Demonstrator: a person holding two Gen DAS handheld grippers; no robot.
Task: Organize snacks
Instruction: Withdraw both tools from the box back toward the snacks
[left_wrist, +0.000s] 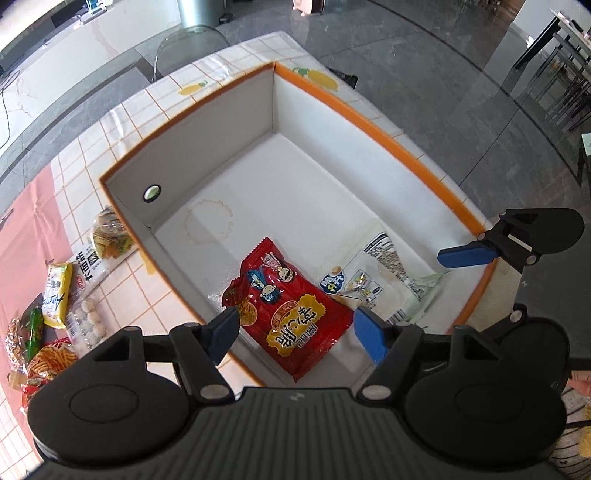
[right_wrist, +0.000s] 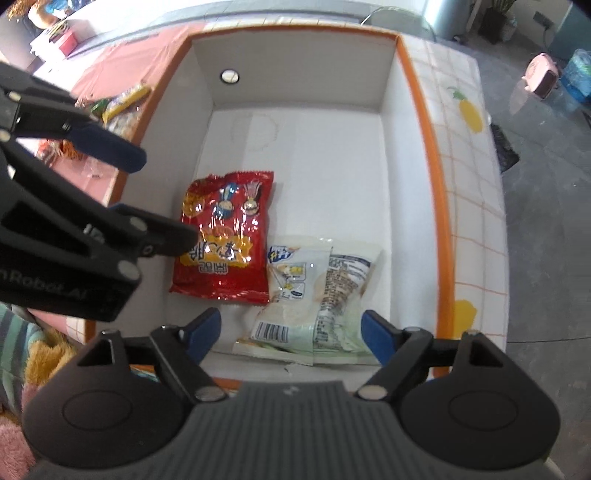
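A white box with an orange rim (left_wrist: 369, 114) (right_wrist: 424, 129) stands on the tiled tablecloth. Flat on its floor lie a red snack bag (left_wrist: 291, 310) (right_wrist: 225, 236) and, beside it, a white and pale green snack bag (left_wrist: 384, 280) (right_wrist: 317, 299). My left gripper (left_wrist: 297, 334) hangs open above the red bag, with nothing between its blue pads. Open as well, my right gripper (right_wrist: 291, 330) hovers over the white bag without pressing it. One blue finger (left_wrist: 465, 254) of the right gripper shows at the box's right wall in the left wrist view.
Several more snack packets (left_wrist: 74, 295) (right_wrist: 122, 99) lie in a heap on the table outside the box's left wall, partly on a pink cloth (left_wrist: 26, 229). The far half of the box floor (left_wrist: 295, 177) is bare. A clear chair (left_wrist: 184, 48) stands beyond the table.
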